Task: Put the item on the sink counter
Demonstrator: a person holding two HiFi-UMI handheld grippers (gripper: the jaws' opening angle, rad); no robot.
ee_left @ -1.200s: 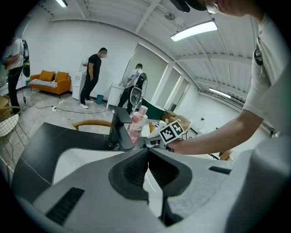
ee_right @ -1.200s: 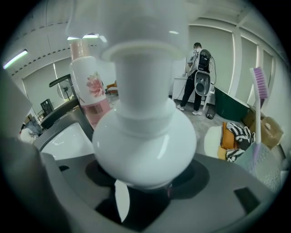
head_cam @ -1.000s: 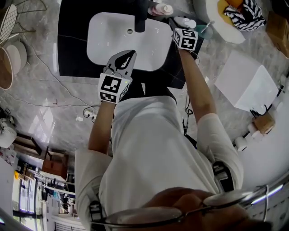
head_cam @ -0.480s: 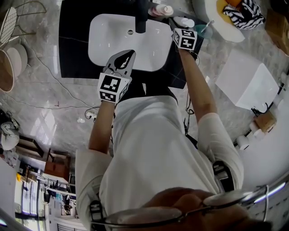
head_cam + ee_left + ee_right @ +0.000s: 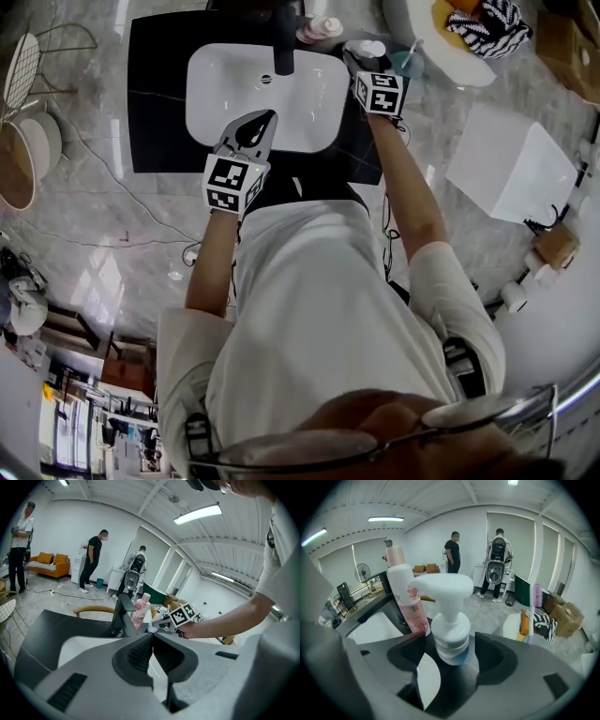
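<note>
One pump bottle [image 5: 450,630], upright on the sink counter [image 5: 155,94], upper centre; right claw [image 5: 449,652] opening around it, apparently releasing; left claw [image 5: 152,645] closed, empty.

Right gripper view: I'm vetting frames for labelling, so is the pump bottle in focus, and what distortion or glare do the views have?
Right gripper view: pump bottle sharp, fisheye bowing straight lines, dark corners. Left gripper view: ceiling light blown out, same bowing. Head view: glare patches on the marble floor; glasses at the bottom edge blurred.
</note>
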